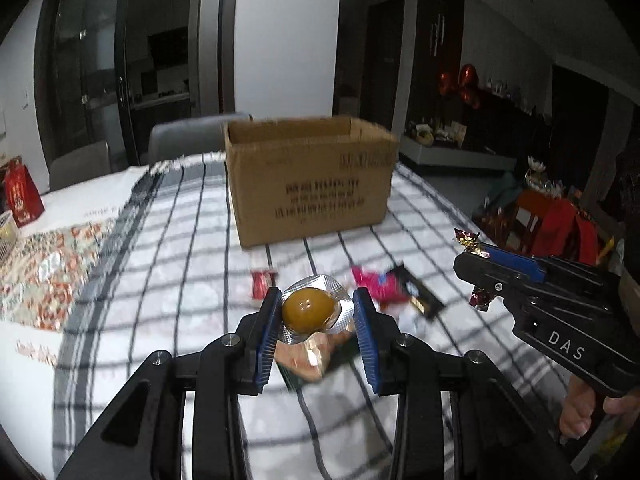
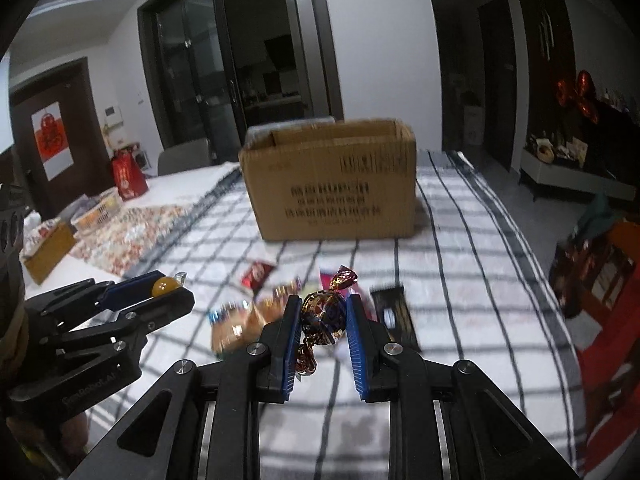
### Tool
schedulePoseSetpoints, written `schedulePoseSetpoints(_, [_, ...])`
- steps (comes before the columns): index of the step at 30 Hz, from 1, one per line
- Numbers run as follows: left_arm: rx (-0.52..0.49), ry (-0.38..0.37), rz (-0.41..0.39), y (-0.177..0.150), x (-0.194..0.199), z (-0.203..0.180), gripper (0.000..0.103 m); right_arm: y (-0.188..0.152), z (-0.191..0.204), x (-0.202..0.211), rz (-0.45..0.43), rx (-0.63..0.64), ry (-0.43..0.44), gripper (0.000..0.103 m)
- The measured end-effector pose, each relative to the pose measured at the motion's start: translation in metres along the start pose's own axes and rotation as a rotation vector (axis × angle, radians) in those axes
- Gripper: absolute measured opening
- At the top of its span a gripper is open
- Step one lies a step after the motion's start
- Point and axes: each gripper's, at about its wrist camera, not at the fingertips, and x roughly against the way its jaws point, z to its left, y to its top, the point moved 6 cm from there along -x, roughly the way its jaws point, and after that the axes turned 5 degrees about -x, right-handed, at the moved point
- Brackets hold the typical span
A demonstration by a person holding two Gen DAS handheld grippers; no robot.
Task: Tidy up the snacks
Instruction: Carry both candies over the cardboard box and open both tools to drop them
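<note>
A: From where is the left wrist view taken?

B: From just behind the left gripper [image 1: 316,316], above the checked tabletop [image 1: 168,248], facing the cardboard box [image 1: 312,180]. The right gripper [image 1: 476,272] is seen at its right edge.

A: And the right wrist view?

B: Likewise from behind its own fingers [image 2: 294,340], close above the tabletop. The box, the scattered snacks [image 2: 256,276] and the dark glass doors [image 2: 200,68] are shared by both views.

Brown cardboard box [image 1: 308,178]; white tablecloth [image 1: 180,240], black-grey checks.
</note>
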Motion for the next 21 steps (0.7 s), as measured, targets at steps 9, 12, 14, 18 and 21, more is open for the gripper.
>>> schedulePoseSetpoints(9, [-0.027,0.001,-0.071,0.067,-0.004,0.016,0.036,0.064,0.007,-0.01,-0.106,0.038,0.044,0.023])
schedulePoseSetpoints(12, [-0.032,0.001,-0.08,0.088,-0.011,0.022,0.036,0.087,0.008,-0.015,-0.129,0.059,0.051,0.023])
schedulePoseSetpoints(14, [-0.046,0.0,-0.09,0.104,-0.016,0.026,0.036,0.101,0.009,-0.019,-0.137,0.066,0.054,0.023])
schedulePoseSetpoints(18, [-0.077,0.007,-0.105,0.134,-0.026,0.032,0.036,0.128,0.011,-0.032,-0.139,0.086,0.071,0.023])
schedulePoseSetpoints(21, [-0.091,0.008,-0.125,0.153,-0.031,0.036,0.036,0.145,0.007,-0.045,-0.126,0.073,0.084,0.023])
